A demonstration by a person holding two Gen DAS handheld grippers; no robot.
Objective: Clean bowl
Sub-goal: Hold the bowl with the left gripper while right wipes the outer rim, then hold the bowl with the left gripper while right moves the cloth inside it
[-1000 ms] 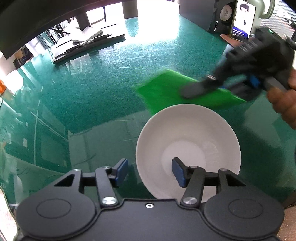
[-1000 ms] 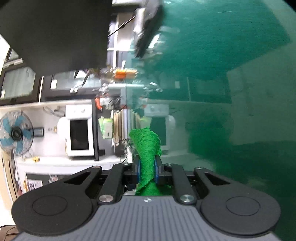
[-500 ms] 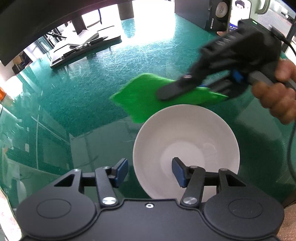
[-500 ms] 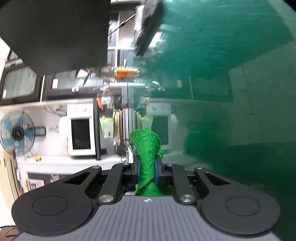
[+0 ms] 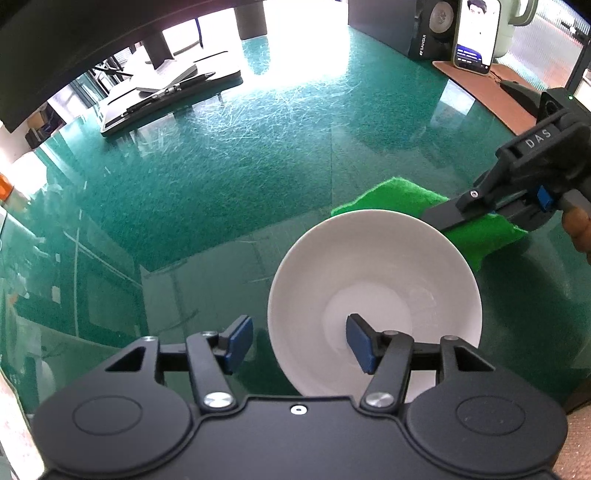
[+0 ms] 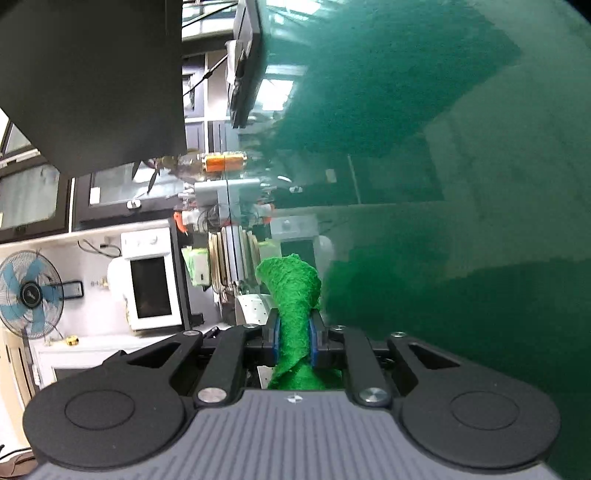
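The left claw (image 5: 299,345) is opening, its pads astride the near rim of the white bowl (image 5: 373,284) on the bench (image 5: 221,177). The right claw (image 6: 293,341), clamped on the green cloth (image 6: 291,295), has swung back to the bowl's 1 o'clock, so wiping looks not yet begun

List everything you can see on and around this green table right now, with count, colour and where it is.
bowl: one, white, on the table, near edge between the left jaws
cloth: one, bright green, clamped in the right jaws, behind the bowl's far rim
table: one, glossy green
phone: one, screen lit, propped at the far right
speaker: one, black, left of the phone
microwave: one, white, on a background counter
fan: one, blue blades, left of the microwave
left gripper: black, blue pads, jaws opening astride the bowl's rim
right gripper: black, shut on the cloth
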